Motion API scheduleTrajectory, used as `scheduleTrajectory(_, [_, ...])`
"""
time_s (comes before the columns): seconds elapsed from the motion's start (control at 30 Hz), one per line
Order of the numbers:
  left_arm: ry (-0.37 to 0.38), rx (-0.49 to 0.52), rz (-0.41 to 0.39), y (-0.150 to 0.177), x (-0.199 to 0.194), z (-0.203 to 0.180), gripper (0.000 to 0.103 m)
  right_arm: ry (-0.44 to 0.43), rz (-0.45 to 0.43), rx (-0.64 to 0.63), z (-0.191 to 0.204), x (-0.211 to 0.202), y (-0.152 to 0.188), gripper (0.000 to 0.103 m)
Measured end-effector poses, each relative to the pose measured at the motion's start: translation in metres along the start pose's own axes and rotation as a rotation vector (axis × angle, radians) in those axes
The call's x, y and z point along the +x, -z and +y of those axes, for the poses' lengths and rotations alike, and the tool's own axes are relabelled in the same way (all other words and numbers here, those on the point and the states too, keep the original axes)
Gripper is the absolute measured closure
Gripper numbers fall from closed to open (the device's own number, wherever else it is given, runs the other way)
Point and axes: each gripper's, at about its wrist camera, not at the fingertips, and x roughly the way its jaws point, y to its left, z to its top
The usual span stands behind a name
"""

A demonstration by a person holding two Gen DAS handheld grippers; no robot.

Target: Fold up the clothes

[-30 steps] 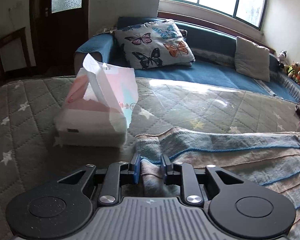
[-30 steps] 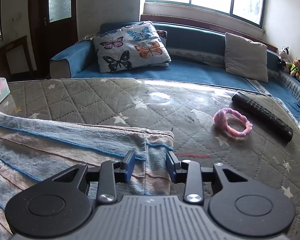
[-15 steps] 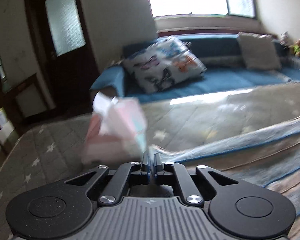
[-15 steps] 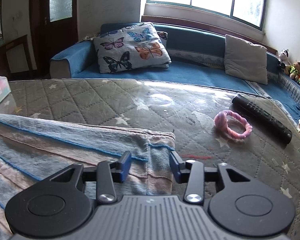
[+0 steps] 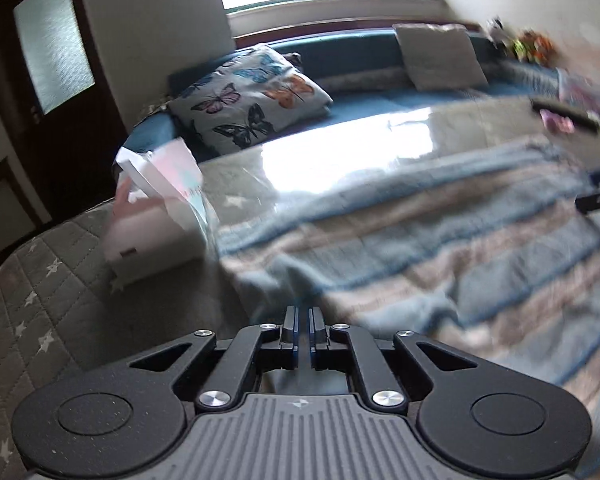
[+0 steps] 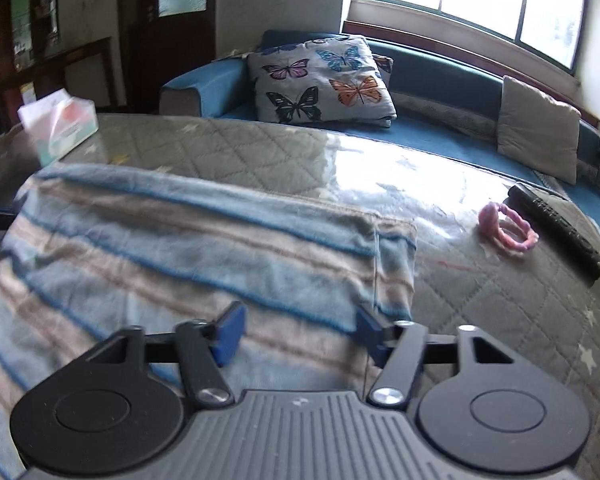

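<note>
A striped blue, grey and tan cloth (image 5: 440,248) lies spread on the quilted table; it also shows in the right wrist view (image 6: 188,248). My left gripper (image 5: 303,320) is shut, with the cloth's left edge bunched right at its tips; whether cloth is pinched between them is blurred. My right gripper (image 6: 296,332) is wide open and empty, hovering above the cloth near its right end. The left wrist view is motion-blurred.
A tissue box (image 5: 156,216) stands left of the cloth, also in the right wrist view (image 6: 60,128). A pink ring (image 6: 508,228) and a black remote (image 6: 556,228) lie to the right. A blue sofa with a butterfly cushion (image 6: 324,80) runs behind the table.
My left gripper closed at the cloth's left edge, then swung up and tilted. My right gripper opened wider and rose above the cloth's right end.
</note>
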Motion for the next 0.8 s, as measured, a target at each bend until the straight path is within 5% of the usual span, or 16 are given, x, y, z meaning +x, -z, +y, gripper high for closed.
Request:
scheduleTrajectory(0.23, [-0.064,0.068,0.005,0.016,-0.017,-0.005,0.095,0.019,0.016,-0.017,0.001,-0.032,0.026,0.032])
scheduleTrajectory(0.8, [-0.136,-0.155,0.044,0.101,-0.115,0.034,0.082,0.096,0.015,0.084,-0.021,-0.106,0.099,0.030])
